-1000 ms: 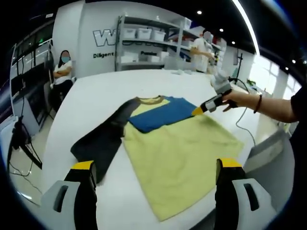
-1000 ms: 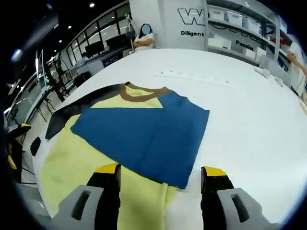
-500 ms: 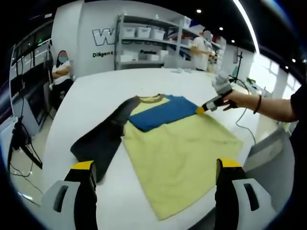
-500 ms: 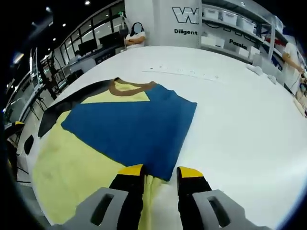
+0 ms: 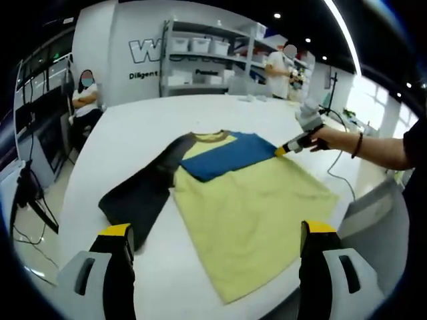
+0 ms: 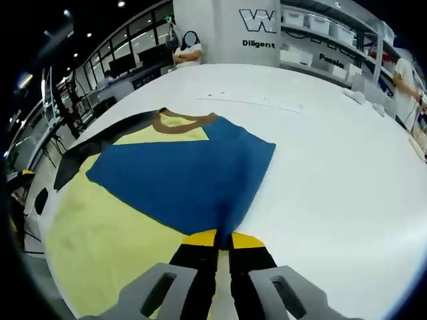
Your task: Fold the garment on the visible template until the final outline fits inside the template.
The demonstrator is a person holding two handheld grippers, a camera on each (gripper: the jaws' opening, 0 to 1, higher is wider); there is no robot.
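A yellow T-shirt with a brown collar lies flat on the white table. Its blue sleeve is folded across the chest, and its black sleeve stretches out to the side. My right gripper is shut on the lower edge of the blue sleeve, where the cloth puckers between the yellow tips. In the left gripper view that same right gripper, held by a person's hand, pinches the blue sleeve's corner. My left gripper hovers open above the shirt's hem, touching nothing.
Shelving with white bins stands beyond the table, with a standing person beside it. A seated person is at the far left. Equipment stands line the floor by the table's left edge.
My right gripper's jaws went from wide apart to shut on the blue sleeve's edge. The left gripper has held still.
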